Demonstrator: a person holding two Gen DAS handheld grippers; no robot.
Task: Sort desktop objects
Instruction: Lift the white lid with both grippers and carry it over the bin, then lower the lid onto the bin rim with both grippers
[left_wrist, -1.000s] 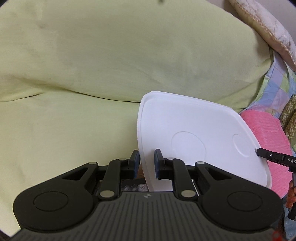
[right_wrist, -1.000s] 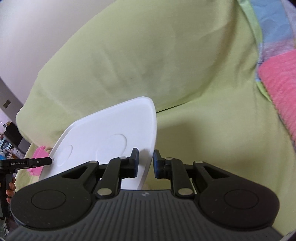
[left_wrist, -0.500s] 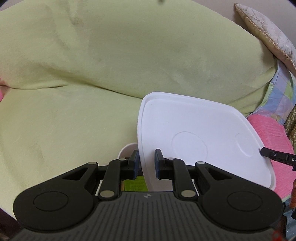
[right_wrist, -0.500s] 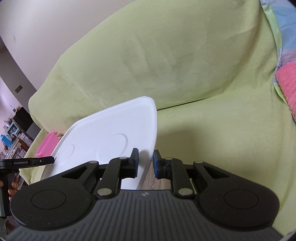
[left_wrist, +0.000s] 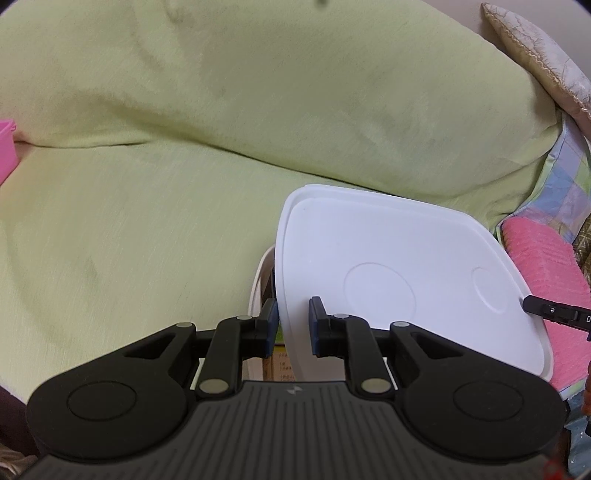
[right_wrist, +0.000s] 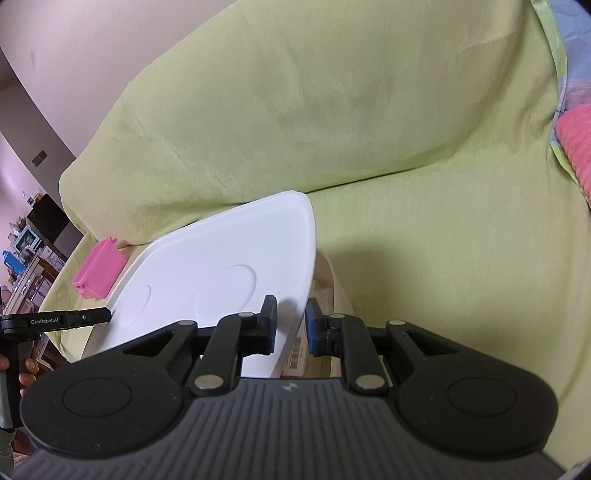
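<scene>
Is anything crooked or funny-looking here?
Yes. The white lid is not flat on its box; it is tilted, with one edge pinched in each gripper, left and right. A gap shows the box rim underneath. A pink box also lies on the sofa.

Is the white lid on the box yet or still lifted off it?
Lifted off. The white lid hangs tilted, clamped by the left gripper and right gripper, with the box rim exposed beneath.

Sofa (left_wrist: 221, 155) covered in light green fabric fills both views. Pale wall (right_wrist: 74, 48) behind. Cluttered shelving (right_wrist: 26, 258) stands at far left.
</scene>
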